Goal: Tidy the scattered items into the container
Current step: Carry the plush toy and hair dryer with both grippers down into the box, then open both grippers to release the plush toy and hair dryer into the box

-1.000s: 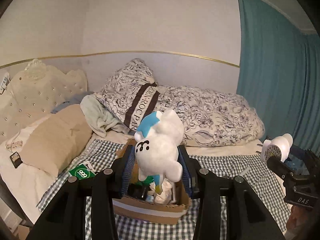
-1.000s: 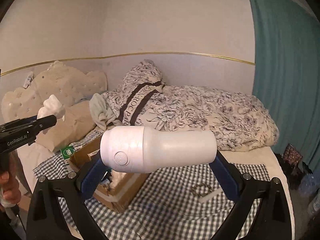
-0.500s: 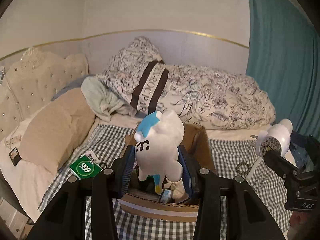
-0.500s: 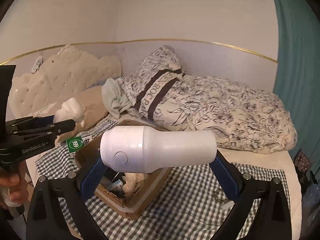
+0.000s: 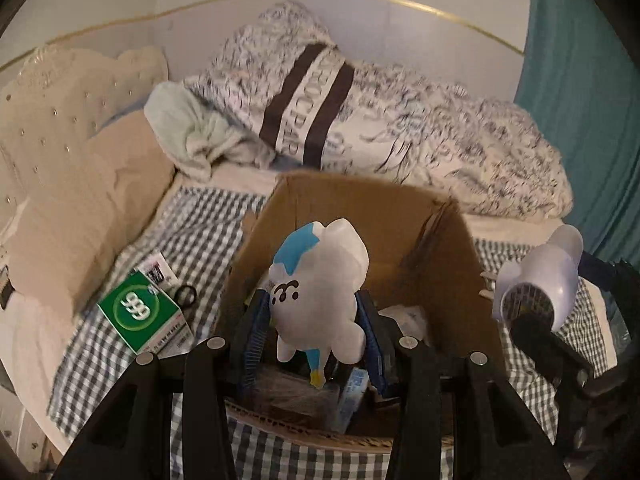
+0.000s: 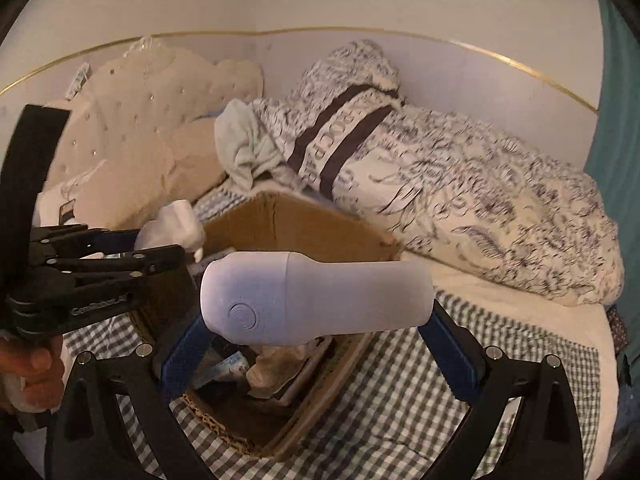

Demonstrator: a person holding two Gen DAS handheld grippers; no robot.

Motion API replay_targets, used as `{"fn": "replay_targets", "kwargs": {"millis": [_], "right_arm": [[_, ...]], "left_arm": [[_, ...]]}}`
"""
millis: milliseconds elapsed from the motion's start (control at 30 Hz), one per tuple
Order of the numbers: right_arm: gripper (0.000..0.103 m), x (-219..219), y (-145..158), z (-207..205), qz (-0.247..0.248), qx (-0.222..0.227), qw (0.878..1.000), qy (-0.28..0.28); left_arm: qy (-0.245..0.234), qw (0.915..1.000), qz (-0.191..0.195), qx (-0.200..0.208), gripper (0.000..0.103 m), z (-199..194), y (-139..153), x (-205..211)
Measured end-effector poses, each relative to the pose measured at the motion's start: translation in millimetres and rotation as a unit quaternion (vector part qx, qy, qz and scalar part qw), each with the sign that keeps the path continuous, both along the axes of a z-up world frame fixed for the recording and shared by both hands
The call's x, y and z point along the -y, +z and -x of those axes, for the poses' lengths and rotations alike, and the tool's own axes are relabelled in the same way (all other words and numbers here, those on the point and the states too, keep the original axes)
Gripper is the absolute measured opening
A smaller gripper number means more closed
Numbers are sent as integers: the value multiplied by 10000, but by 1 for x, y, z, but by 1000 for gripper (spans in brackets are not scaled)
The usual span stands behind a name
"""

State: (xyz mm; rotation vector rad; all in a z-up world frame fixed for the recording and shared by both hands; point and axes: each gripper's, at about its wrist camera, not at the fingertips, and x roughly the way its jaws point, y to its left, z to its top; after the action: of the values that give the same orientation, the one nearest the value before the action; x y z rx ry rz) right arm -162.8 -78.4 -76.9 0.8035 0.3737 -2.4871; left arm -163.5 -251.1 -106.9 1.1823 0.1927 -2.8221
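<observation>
Cardboard box (image 5: 360,220) sits open on the checked bedspread (image 5: 192,220), already holding a few small things. Left tool (image 5: 316,320) grips a white and blue plush toy (image 5: 320,280) just above the box. Right tool (image 6: 316,320) clamps a white hair dryer (image 6: 320,296) sideways over the box's near corner. Beside the box lies a green carton (image 5: 140,312).

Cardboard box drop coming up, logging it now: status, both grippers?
Left gripper shut on white-and-blue plush toy, over brown cardboard box. Right gripper shut on white hair dryer. Box already part-filled.
</observation>
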Motion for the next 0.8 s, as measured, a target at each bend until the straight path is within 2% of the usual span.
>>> {"fn": "replay_targets", "kwargs": {"millis": [367,433,500,567,800], "right_arm": [[99,38,-53,20,-576,278,9971,407],[99,43,-58,20,-633,317,9963,478],[99,47,-63,19,-740,310,9954,523],[99,51,-65,16,-855,226,9944,570],[99,48,-57,1,-880,-73,9944,588]], "left_arm": [[86,9992,-98,375,44,19,-37,15],[67,9991,-142,394,46,20,-39,16],[50,9992,-179,349,59,19,-37,17],[100,9996,-129,226,66,16,-33,17],[186,9997,-168,27,67,7,-16,18]]}}
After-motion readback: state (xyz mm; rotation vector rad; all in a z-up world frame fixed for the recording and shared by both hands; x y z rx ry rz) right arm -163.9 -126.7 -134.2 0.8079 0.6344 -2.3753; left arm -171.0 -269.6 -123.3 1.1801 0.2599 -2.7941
